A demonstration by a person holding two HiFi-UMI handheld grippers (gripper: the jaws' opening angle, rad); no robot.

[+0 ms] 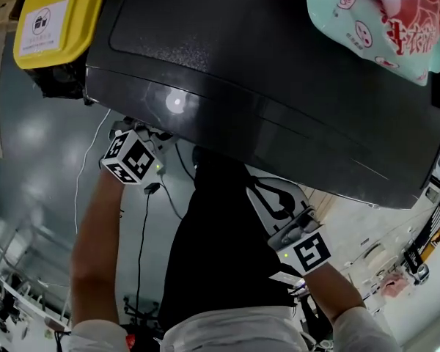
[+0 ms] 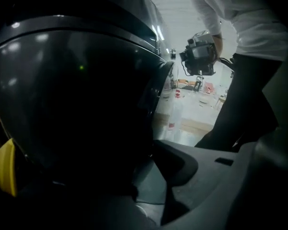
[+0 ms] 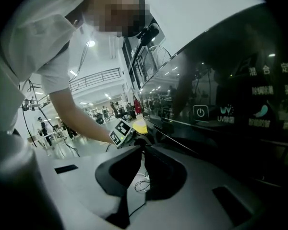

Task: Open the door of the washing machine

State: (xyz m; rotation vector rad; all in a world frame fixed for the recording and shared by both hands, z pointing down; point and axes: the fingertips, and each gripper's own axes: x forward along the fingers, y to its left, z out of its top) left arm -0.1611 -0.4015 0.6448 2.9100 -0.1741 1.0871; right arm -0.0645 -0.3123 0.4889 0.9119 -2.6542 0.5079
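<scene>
Door (image 2: 72, 104) of the washing machine (image 2: 144, 18), round and dark, fills the left gripper view from 8 to 12 o'clock. The left hand-held gripper (image 2: 146, 181) stands wide beside it, holding nothing.

Right gripper view: the right hand-held gripper (image 3: 143, 150) is narrow, tips nearly touching, empty; the control panel (image 3: 240, 111) is at 3 o'clock.

Head view: the machine's black top spans the upper half, with a yellow lid (image 1: 55, 17) at 10 o'clock.

Three close views of washing machine (image 1: 242, 72)
</scene>
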